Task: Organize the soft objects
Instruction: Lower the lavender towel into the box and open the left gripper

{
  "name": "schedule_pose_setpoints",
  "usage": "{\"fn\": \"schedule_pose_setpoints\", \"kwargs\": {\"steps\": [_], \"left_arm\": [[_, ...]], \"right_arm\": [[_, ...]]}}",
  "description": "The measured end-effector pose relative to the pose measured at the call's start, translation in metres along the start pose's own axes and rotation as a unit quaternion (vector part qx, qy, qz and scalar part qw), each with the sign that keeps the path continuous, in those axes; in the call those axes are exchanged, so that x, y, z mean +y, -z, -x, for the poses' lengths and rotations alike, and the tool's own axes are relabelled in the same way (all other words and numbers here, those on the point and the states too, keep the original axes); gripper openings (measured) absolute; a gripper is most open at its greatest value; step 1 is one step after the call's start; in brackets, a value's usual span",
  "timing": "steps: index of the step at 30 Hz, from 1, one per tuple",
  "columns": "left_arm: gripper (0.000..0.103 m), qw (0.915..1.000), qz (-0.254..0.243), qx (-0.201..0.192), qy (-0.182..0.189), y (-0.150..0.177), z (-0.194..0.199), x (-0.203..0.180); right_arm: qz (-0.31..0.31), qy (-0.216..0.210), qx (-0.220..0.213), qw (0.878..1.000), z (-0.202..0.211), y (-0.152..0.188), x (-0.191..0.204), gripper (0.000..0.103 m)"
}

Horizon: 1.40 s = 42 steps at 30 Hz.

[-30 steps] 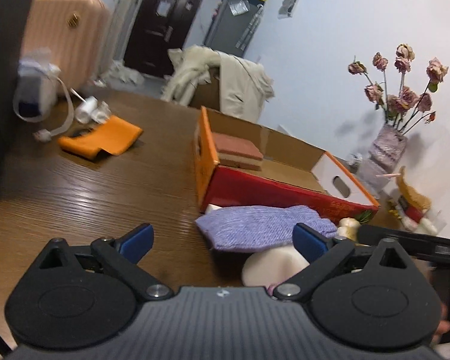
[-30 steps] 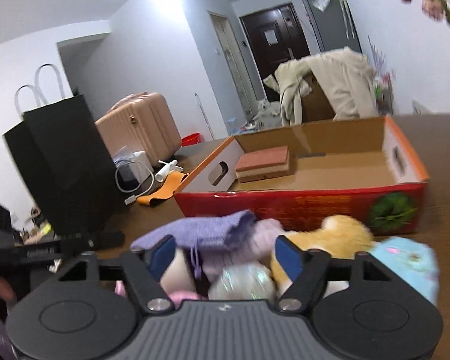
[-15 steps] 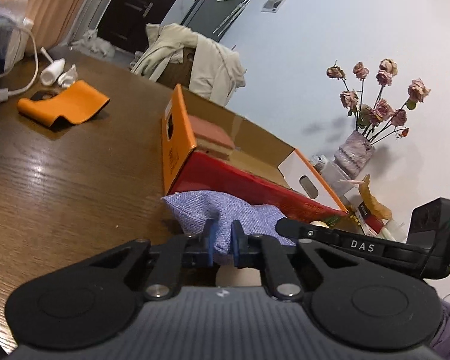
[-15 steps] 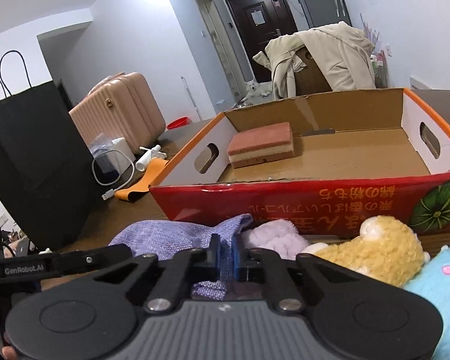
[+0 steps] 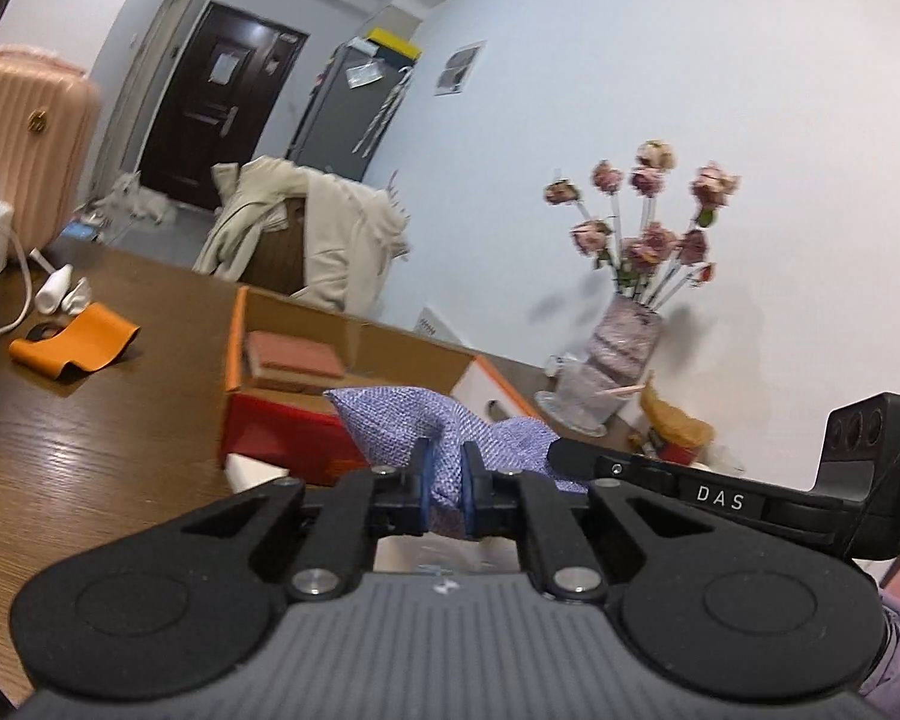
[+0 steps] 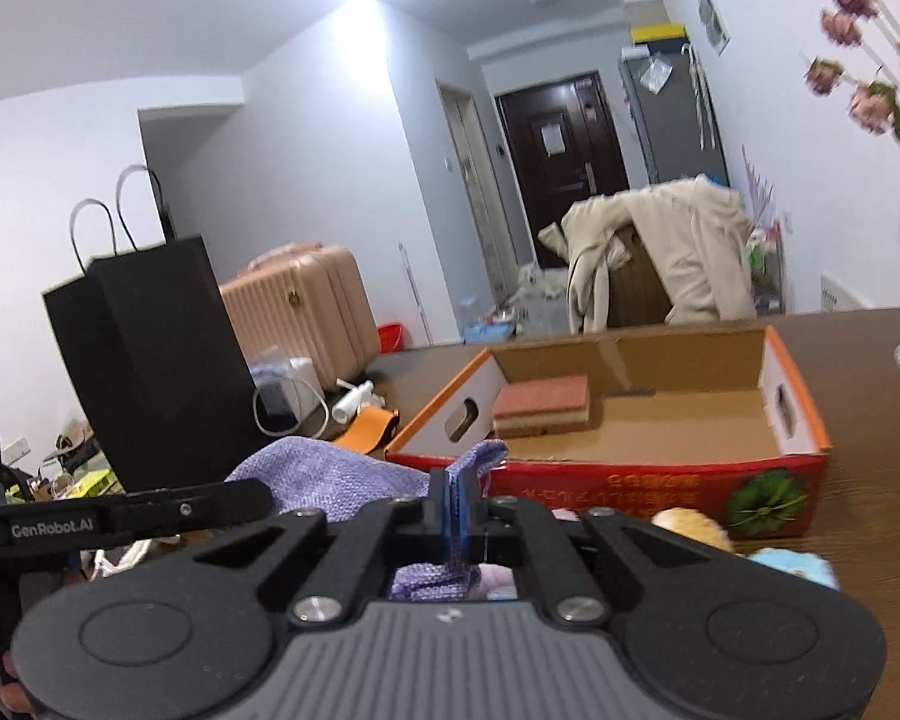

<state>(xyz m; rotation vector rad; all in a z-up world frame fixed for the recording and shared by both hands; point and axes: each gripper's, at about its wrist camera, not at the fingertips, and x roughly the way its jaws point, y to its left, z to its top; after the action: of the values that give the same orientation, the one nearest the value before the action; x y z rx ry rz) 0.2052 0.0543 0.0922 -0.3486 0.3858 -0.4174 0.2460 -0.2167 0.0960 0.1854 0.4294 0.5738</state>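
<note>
Your left gripper (image 5: 447, 477) pinches the purple knitted cloth (image 5: 402, 429); your right gripper (image 6: 457, 507) pinches its other edge, cloth raised before the red cardboard box (image 6: 630, 486).

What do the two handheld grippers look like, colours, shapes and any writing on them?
Both match: the left gripper and right gripper have ribbed grey bodies, black linkage arms with silver pivot screws, round black discs and blue pads. Seen from the other's camera, the left reads "GenRobot.AI", the right "DAS" beside a green light.
</note>
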Motion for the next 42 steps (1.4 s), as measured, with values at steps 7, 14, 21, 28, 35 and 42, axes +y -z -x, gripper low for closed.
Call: {"fn": "schedule_pose_setpoints", "kwargs": {"steps": [7, 14, 21, 28, 35, 42], "left_arm": [[0.01, 0.9995, -0.028, 0.006, 0.011, 0.001, -0.004, -0.045], [0.009, 0.9983, -0.053, 0.017, 0.016, -0.013, -0.04, -0.062], [0.009, 0.9966, -0.077, 0.028, 0.004, -0.063, -0.116, -0.047], [0.01, 0.9942, -0.07, 0.058, -0.058, -0.088, -0.189, 0.008], [0.012, 0.9807, -0.057, 0.104, -0.156, -0.062, -0.217, 0.079], [0.046, 0.9801, -0.084, 0.099, -0.15, -0.057, -0.189, 0.086]], "right_arm": [[-0.01, 0.007, -0.037, 0.999, 0.052, 0.004, -0.022, 0.002], [-0.018, 0.017, -0.045, 0.999, 0.051, -0.007, -0.05, 0.002], [-0.007, 0.023, -0.026, 0.999, -0.015, -0.056, -0.088, 0.002], [-0.047, 0.014, 0.037, 0.998, -0.117, -0.087, -0.129, 0.002], [-0.006, 0.011, 0.128, 0.992, -0.218, -0.059, -0.106, 0.003], [0.018, -0.017, 0.178, 0.984, -0.238, -0.039, -0.083, 0.016]]}}
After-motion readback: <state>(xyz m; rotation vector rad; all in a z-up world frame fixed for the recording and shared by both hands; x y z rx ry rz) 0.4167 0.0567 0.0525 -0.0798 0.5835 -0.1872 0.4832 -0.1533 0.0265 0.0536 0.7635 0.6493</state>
